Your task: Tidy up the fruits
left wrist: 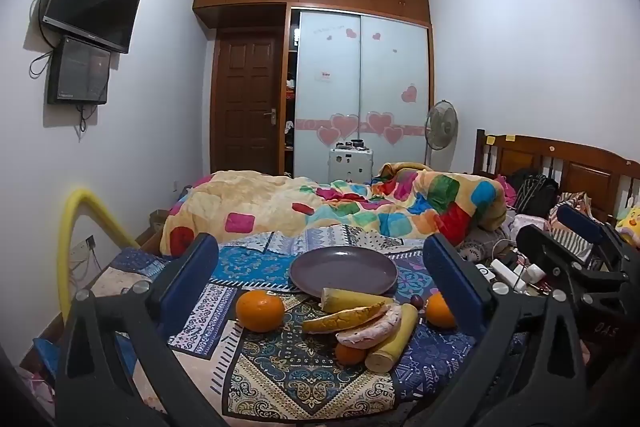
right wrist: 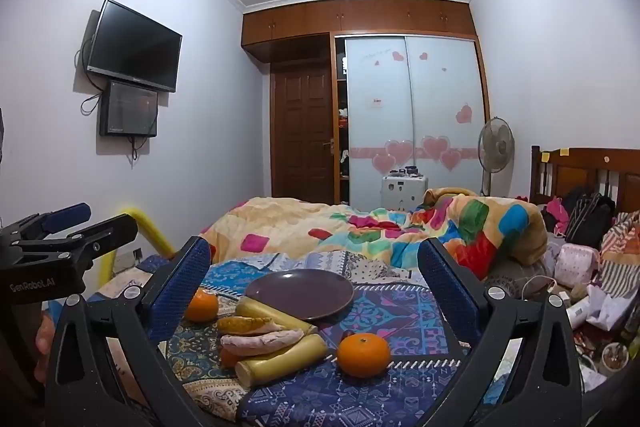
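Observation:
An empty purple plate (left wrist: 343,270) (right wrist: 300,293) lies on the patterned bed cover. In front of it is a pile of fruit: two yellow banana pieces (left wrist: 390,341) (right wrist: 282,359), a yellow-orange peel piece (left wrist: 347,318) and a pinkish piece (left wrist: 370,331) (right wrist: 262,341). One orange (left wrist: 260,310) (right wrist: 201,305) sits left of the pile, another (left wrist: 439,310) (right wrist: 363,354) right of it, and a small one (left wrist: 349,353) is tucked under the pile. My left gripper (left wrist: 320,279) is open and empty, above the fruit. My right gripper (right wrist: 314,287) is open and empty too.
A colourful quilt (left wrist: 360,203) is bunched behind the plate. Bags, cables and clutter (left wrist: 520,267) lie at the right by the wooden headboard (right wrist: 580,167). A yellow padded rail (left wrist: 80,223) stands at the left bed edge. The other gripper shows at each view's side.

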